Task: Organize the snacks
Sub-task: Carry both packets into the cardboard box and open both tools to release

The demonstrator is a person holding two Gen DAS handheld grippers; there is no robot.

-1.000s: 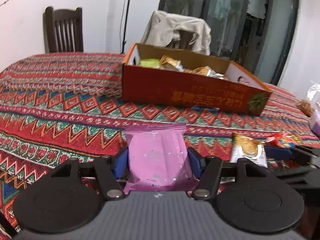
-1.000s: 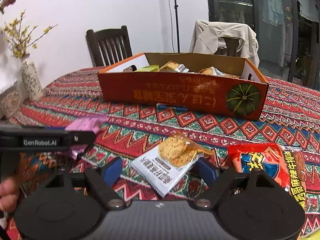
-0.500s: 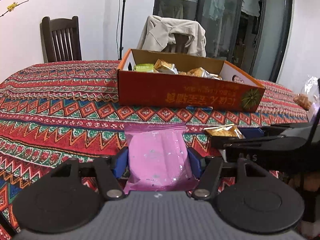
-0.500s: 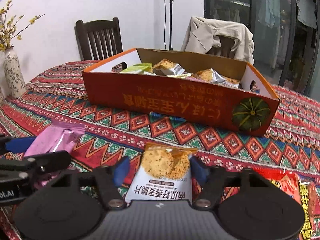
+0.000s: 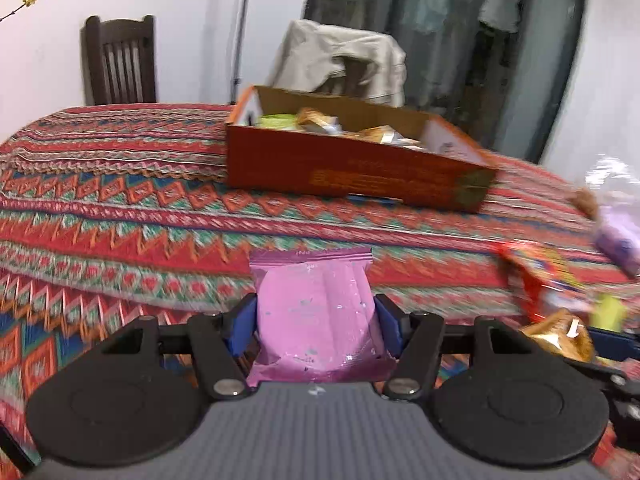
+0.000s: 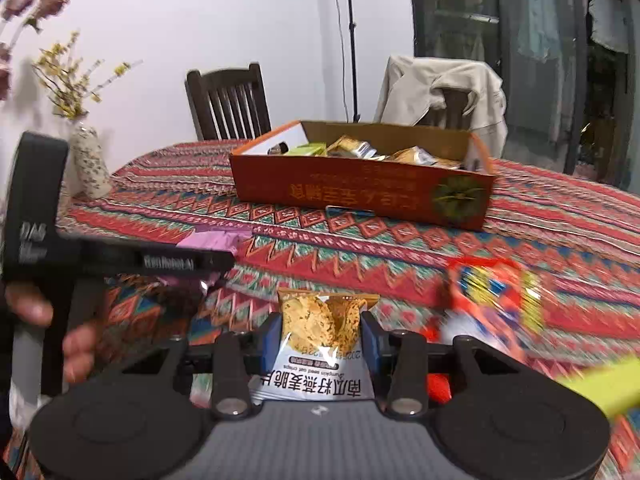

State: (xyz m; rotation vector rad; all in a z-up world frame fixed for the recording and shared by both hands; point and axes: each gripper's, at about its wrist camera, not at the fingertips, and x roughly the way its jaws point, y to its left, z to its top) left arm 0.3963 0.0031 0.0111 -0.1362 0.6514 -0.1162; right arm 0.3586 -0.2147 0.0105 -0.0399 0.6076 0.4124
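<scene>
An orange cardboard box (image 5: 344, 172) with several wrapped snacks inside stands on the patterned tablecloth, ahead of both grippers. My left gripper (image 5: 316, 314) is shut on a pink snack packet (image 5: 312, 280), held clear of the cloth. The jaws of my right gripper (image 6: 322, 332) are closing, and their blue pads press the sides of an oat crisp packet (image 6: 320, 384), which is lifted off the table. In the right wrist view the left gripper's black body (image 6: 160, 260) and the pink packet's tip (image 6: 212, 240) show at the left. The orange box (image 6: 360, 192) lies beyond.
A red snack packet (image 6: 492, 300) lies on the cloth to the right, with a yellow-green item (image 6: 600, 388) near it. A flower vase (image 6: 88, 164) stands at the table's far left. Two chairs stand behind the table. A person's hand (image 6: 32, 308) holds the left gripper.
The right gripper's jaws closed around the oat crisp packet and raised it off the cloth. The left gripper kept its hold on the pink packet and shifted slightly.
</scene>
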